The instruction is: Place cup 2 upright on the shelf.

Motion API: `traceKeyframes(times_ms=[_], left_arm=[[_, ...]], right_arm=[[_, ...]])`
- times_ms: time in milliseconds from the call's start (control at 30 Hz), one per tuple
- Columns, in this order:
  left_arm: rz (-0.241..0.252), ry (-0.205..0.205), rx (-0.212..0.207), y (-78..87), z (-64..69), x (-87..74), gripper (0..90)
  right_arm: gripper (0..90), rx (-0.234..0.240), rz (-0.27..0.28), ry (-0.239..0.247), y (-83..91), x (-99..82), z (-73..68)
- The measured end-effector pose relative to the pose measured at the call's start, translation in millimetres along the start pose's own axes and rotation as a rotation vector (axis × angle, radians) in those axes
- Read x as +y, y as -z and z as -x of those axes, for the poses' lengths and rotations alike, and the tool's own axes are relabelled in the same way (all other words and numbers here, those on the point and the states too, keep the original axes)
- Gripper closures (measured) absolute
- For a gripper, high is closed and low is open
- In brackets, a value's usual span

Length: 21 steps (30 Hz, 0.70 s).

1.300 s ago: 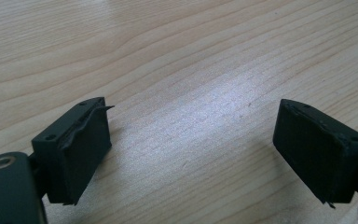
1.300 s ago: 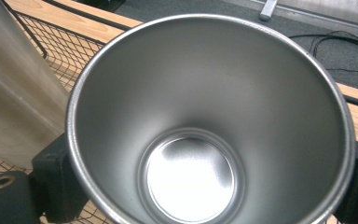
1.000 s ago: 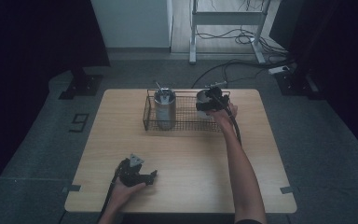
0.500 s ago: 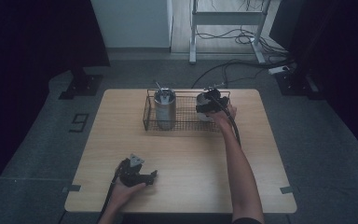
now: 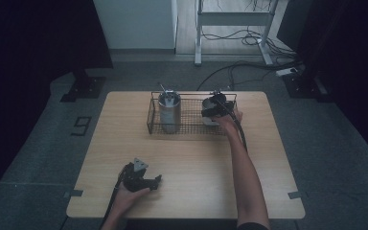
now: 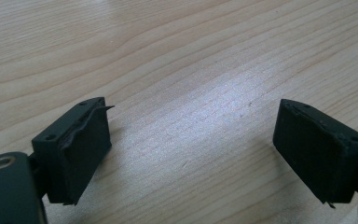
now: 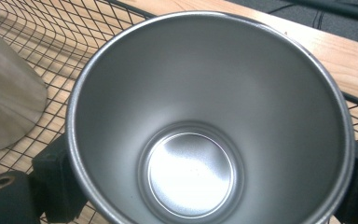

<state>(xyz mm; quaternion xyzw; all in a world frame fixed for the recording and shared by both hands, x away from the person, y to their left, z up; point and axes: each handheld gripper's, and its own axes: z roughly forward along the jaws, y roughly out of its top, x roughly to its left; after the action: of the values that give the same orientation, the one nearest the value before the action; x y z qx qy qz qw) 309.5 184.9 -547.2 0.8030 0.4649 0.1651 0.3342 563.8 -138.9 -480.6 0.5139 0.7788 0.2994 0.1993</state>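
Observation:
A wire basket stands at the back middle of the wooden table. In its left end is a tall steel cup with a utensil handle sticking out; its side appears in the right gripper view. My right gripper is at the basket's right end, shut on the rim of a second, empty steel cup, with a jaw on each side. My left gripper lies on the table near the front left, open, with bare wood between its pads.
The basket's mesh floor lies under and beside the held cup. Cables and a metal stand are on the floor beyond the table. A cable trails along the right forearm.
The right gripper with its cup has shifted slightly at the basket's right end. The left gripper has stayed where it was.

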Motion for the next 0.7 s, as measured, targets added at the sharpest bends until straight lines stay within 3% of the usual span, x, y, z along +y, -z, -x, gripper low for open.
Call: traceKeyframes(times_ms=[433,700], left_arm=[[-0.001,-0.004,0.001,0.0,0.3,-0.1,11.1],[-0.001,-0.007,0.000,0.1,0.5,-0.1,11.1]], right_arm=[[6.4,-0.007,-0.052,-0.006,-1.2,-2.1,1.4],[2.8,-0.019,0.010,-0.037,9.6,2.3,-0.6]])
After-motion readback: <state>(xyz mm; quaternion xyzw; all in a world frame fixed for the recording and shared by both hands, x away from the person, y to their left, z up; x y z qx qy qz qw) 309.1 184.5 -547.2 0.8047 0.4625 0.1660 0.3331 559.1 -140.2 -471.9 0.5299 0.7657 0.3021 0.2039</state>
